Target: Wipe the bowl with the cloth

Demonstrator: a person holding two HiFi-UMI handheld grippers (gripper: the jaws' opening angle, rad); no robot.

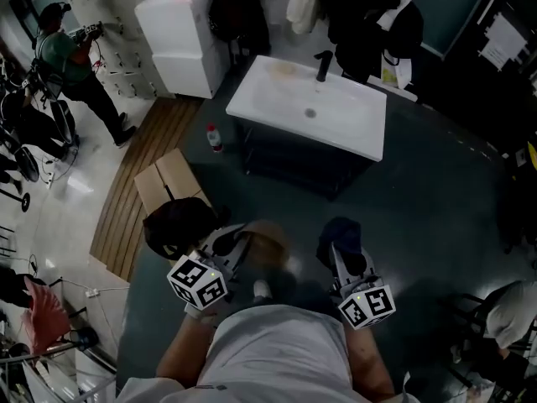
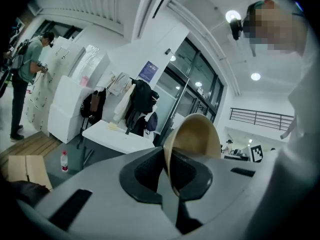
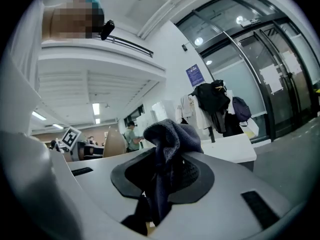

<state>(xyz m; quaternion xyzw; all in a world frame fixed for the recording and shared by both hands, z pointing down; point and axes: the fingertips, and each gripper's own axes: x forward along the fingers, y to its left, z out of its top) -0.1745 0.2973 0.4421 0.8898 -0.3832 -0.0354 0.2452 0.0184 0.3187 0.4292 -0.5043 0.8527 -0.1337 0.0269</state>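
Note:
A tan bowl [image 2: 196, 136] is held by its rim in my left gripper [image 2: 170, 171], whose jaws are shut on the edge. In the head view the bowl [image 1: 267, 243] sits just ahead of the left gripper [image 1: 239, 250], close to my body. My right gripper [image 3: 162, 181] is shut on a dark blue cloth [image 3: 167, 139] that bunches up above the jaws. The head view shows that cloth [image 1: 342, 232] at the tip of the right gripper [image 1: 344, 254], a little to the right of the bowl and apart from it.
A white table [image 1: 285, 120] with a black tap-like object [image 1: 323, 64] stands ahead. A plastic bottle [image 1: 215, 138] and a cardboard box [image 1: 170, 180] lie on the floor at left, beside a dark bag [image 1: 178, 225]. A person [image 1: 71, 65] stands at white lockers far left.

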